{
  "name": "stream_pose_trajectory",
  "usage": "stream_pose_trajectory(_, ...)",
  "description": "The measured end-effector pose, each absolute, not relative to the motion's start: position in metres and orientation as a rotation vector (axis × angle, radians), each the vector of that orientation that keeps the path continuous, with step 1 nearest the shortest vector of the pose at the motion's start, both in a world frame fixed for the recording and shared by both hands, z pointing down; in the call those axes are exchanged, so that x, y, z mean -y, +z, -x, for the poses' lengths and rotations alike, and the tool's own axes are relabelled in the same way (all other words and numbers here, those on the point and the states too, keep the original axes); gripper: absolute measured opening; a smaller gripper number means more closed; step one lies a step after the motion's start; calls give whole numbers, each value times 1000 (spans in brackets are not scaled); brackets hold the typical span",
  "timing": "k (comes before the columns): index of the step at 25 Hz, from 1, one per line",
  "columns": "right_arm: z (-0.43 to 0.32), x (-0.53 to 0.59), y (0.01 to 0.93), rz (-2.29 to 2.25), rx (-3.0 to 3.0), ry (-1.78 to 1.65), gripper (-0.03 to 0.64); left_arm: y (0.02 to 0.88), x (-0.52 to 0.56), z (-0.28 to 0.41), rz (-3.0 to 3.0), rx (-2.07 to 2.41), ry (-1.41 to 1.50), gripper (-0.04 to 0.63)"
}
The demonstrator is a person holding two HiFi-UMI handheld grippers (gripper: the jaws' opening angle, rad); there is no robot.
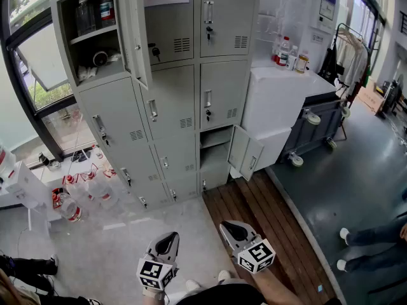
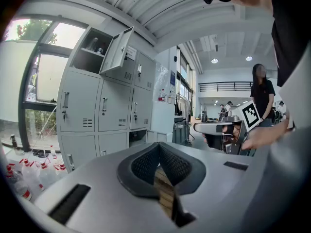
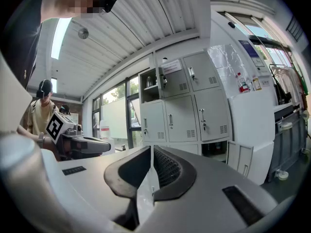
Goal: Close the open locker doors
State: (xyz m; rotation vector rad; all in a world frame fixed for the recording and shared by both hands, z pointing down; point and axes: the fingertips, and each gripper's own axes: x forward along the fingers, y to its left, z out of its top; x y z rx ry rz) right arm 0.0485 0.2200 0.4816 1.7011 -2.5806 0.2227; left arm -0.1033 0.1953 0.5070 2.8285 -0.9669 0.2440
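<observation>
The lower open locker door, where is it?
Head view: the lower open locker door swings out right of centre, third row down, beside the white cabinet.

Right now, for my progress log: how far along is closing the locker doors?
Nothing is done yet. Two doors stand open: the top door and the low door; the rest look shut. Nothing is in hand: left tongs and right tongs are shut, empty, short of the lockers. Both doors are left.

Pale floor (image 1: 149, 224) lay open straight up to the lockers (image 1: 172, 116). Water bottles (image 1: 86, 189) crowded the floor on the left. The upper door (image 1: 135, 30) stood out overhead, and the low door (image 1: 246, 152) jutted over the wooden planks (image 1: 261, 211), just beside the white cabinet (image 1: 280, 103).
</observation>
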Motion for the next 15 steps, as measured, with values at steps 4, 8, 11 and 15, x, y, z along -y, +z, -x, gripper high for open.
stream_pose_trajectory(4,-34,-217,486,-1713,2572,239,45,512,-194,121,-2825,964,257,18)
stream_pose_trajectory(8,-18,-211,486,-1718,2569,233,44,512,-187,137,-2841,955,251,18)
stream_pose_trajectory(11,-7,-204,483,-1760,2567,239,46,509,-178,151,-2842,951,233,19)
stream_pose_trajectory(15,1,-196,487,-1785,2558,268,46,516,-169,163,-2843,933,246,20)
